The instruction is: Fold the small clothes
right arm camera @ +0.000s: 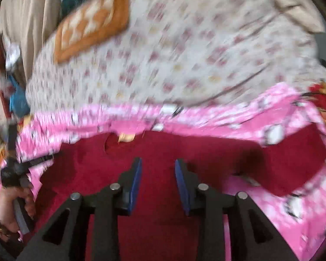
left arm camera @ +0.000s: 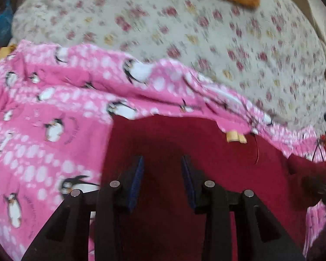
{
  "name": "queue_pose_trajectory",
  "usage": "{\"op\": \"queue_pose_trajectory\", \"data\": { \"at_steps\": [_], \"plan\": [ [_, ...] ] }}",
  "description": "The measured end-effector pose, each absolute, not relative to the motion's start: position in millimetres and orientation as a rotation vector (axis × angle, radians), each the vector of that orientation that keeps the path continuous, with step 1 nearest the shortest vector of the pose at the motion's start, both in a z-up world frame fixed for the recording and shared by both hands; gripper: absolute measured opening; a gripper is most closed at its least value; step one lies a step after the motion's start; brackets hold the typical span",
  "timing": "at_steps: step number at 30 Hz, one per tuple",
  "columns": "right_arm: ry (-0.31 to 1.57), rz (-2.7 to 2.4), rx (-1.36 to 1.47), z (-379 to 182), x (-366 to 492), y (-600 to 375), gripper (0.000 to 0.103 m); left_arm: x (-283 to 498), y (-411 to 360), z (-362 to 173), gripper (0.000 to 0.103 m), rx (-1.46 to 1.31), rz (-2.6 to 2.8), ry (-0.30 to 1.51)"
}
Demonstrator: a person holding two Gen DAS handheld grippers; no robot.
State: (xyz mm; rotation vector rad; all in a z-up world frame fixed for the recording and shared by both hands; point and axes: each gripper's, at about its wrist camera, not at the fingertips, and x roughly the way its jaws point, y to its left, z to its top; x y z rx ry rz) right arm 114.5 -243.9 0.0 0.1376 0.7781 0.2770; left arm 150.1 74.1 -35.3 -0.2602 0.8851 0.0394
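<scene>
Both my tongs, left (left arm camera: 163,169) and right (right arm camera: 157,171), hang spread and empty over the red garment (left arm camera: 163,141) lying beneath them on the pink penguin blanket (left arm camera: 43,108). Biting too deep, I risk snagging blanket with it.

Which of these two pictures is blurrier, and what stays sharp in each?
Right wrist view: heavier motion smear across the floral sheet and pink penguin blanket; its claw stays crisp. Left wrist view: milder blur, penguins readable, claw sharp over the dark red garment; both bulge fisheye-style.
</scene>
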Motion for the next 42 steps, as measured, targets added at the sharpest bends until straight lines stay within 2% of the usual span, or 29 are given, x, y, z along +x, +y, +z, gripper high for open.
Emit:
{"op": "queue_pose_trajectory", "data": {
  "at_steps": [1, 3, 4, 7, 11, 14, 16, 18, 19, 22, 23, 24, 25, 26, 27, 30, 42],
  "plan": [
    [0.834, 0.254, 0.101, -13, 128, -236, 0.022, 156, 72, -48, 0.026, -0.250, 0.052, 0.947],
    [0.933, 0.131, 0.054, -40, 150, -237, 0.013, 160, 73, -55, 0.026, -0.234, 0.054, 0.969],
    [0.963, 0.105, 0.059, -51, 156, -242, 0.000, 160, 73, -54, 0.026, -0.232, 0.055, 0.963],
    [0.978, 0.104, 0.149, -61, 164, -265, 0.000, 159, 73, -54, 0.026, -0.228, 0.054, 0.960],
    [0.938, 0.108, 0.118, -49, 151, -258, 0.000, 157, 71, -53, 0.029, -0.204, 0.056, 0.955],
    [0.863, 0.179, 0.132, -22, 129, -245, 0.012, 155, 66, -54, 0.033, -0.178, 0.057, 0.947],
    [0.844, 0.217, 0.071, -12, 112, -223, 0.028, 155, 63, -54, 0.036, -0.159, 0.055, 0.943],
    [0.924, 0.187, -0.022, -29, 109, -209, 0.039, 156, 62, -55, 0.039, -0.155, 0.049, 0.942],
    [1.022, 0.168, -0.047, -51, 113, -207, 0.039, 156, 61, -55, 0.040, -0.154, 0.047, 0.941],
    [0.990, 0.152, -0.067, -39, 110, -204, 0.039, 156, 61, -55, 0.041, -0.151, 0.045, 0.940],
    [0.907, 0.168, -0.002, -19, 106, -211, 0.039, 157, 60, -56, 0.042, -0.149, 0.044, 0.940],
    [0.825, 0.161, 0.045, -4, 102, -221, 0.044, 157, 60, -56, 0.042, -0.147, 0.044, 0.940],
    [0.729, 0.101, 0.090, 18, 98, -235, 0.061, 157, 60, -56, 0.042, -0.145, 0.045, 0.940],
    [0.698, 0.055, 0.101, 27, 98, -241, 0.068, 157, 59, -56, 0.042, -0.143, 0.046, 0.939],
    [0.656, -0.023, 0.089, 39, 96, -249, 0.071, 157, 59, -57, 0.042, -0.142, 0.045, 0.940],
    [0.603, -0.119, -0.002, 49, 91, -249, 0.073, 158, 59, -57, 0.043, -0.139, 0.045, 0.940],
    [0.690, -0.235, -0.155, 23, 97, -243, 0.075, 158, 60, -59, 0.046, -0.138, 0.034, 0.939]
  ]
}}
